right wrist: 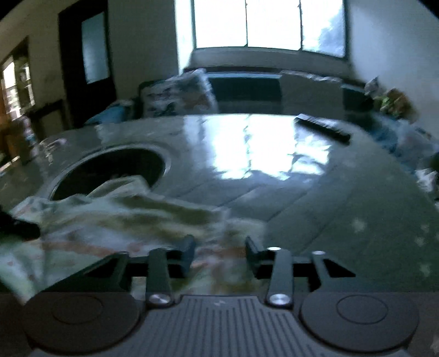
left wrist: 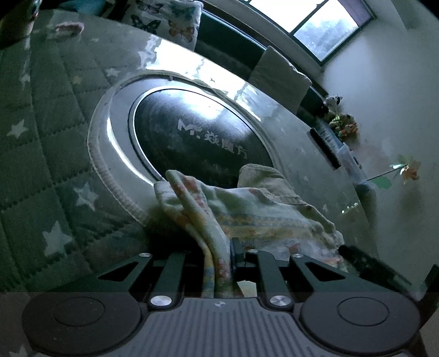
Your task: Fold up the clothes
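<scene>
A pale patterned garment (left wrist: 247, 214) lies bunched on the glossy table (left wrist: 301, 153), beside the dark round inset (left wrist: 197, 137). My left gripper (left wrist: 219, 255) is shut on a fold of this cloth, which rises between its fingers. In the right wrist view the same garment (right wrist: 115, 219) spreads across the left and centre, blurred. My right gripper (right wrist: 219, 247) is open, its fingers apart just over the cloth's near edge. Whether the fingers touch the cloth I cannot tell.
A quilted star-print cover (left wrist: 41, 137) lies over the table's left part, and its right part in the right wrist view (right wrist: 370, 233). A dark remote (right wrist: 323, 127) lies at the table's far right. A sofa with cushions (right wrist: 178, 93) stands under the window (right wrist: 269, 24).
</scene>
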A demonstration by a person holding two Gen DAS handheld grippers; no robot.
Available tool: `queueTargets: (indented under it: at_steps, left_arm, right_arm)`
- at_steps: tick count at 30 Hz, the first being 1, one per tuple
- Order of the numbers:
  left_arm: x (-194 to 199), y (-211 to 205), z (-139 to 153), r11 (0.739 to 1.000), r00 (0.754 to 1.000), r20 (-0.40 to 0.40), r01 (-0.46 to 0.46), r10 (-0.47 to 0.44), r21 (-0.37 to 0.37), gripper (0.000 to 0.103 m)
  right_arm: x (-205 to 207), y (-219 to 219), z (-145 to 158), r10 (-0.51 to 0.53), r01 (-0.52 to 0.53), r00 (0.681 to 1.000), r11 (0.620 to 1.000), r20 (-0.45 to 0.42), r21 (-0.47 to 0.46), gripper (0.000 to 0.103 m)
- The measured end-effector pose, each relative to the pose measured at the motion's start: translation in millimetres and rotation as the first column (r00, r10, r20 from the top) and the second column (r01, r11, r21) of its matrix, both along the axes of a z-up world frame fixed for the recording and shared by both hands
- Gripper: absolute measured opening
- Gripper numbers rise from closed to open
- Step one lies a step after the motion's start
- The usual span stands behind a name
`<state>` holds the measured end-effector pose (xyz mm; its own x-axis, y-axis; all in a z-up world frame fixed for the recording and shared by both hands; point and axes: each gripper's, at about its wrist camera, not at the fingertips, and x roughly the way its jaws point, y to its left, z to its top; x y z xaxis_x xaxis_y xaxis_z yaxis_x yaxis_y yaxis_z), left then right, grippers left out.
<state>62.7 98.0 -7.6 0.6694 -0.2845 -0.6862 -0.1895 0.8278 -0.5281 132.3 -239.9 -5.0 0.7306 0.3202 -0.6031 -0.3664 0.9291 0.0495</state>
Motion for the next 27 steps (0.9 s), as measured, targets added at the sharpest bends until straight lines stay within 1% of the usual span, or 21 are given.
queueTargets:
  at_steps: [3,5,7,9,11,12,13,16,21,24,27]
  left_arm:
    - [1,-2,1,1.0,1.0,0.002,0.003,-0.003,0.02,0.015]
    - [1,-2,1,1.0,1.0,0.003,0.003,-0.004,0.028,0.015]
    - [0,-4,1,0.999,1.0,0.004,0.005,-0.005,0.043,0.015]
    - [0,-6,3,0.998,1.0,0.008,0.008,-0.008,0.064,0.015]
    - [0,-10,5,0.996,1.0,0.014,0.008,-0.01,0.088,0.015]
    - [0,-12,7,0.995,1.0,0.018,0.008,-0.01,0.101,0.014]
    - [0,-13,9,0.994,1.0,0.024,0.008,-0.01,0.11,0.013]
    - [-2,-17,19,0.991,0.999,0.049,0.007,-0.014,0.131,0.012]
    - [4,-31,41,0.986,0.993,0.106,0.042,-0.06,0.162,0.011]
    - [13,-45,54,0.981,0.986,0.135,0.074,-0.099,0.179,0.01]
    - [25,-63,65,0.975,0.978,0.161,0.098,-0.131,0.198,0.01]
  right_arm:
    - [12,-10,-5,-0.04,0.041,0.999,0.998,-0.032,0.036,0.049]
    - [18,-16,-10,-0.064,0.069,0.996,0.995,-0.066,0.073,0.049]
    - [20,-22,-14,-0.064,0.077,0.993,0.988,-0.103,0.133,0.051]
    - [18,-19,-15,-0.05,0.066,0.993,0.986,-0.108,0.156,0.051]
    - [16,-10,-16,-0.036,0.049,0.994,0.99,-0.099,0.134,0.043]
    - [13,-5,-16,-0.033,0.044,0.995,0.992,-0.094,0.12,0.026]
    - [11,-1,-15,-0.03,0.04,0.996,0.993,-0.09,0.108,0.02]
    - [8,-2,-12,-0.031,0.042,0.996,0.991,-0.083,0.128,0.009]
    - [-5,-12,12,-0.025,0.029,0.999,0.985,-0.022,0.169,0.007]
    - [-12,-19,30,-0.032,0.027,0.999,0.986,0.028,0.166,0.006]
    - [-14,-29,46,-0.061,0.049,0.996,0.986,0.071,0.159,0.006]
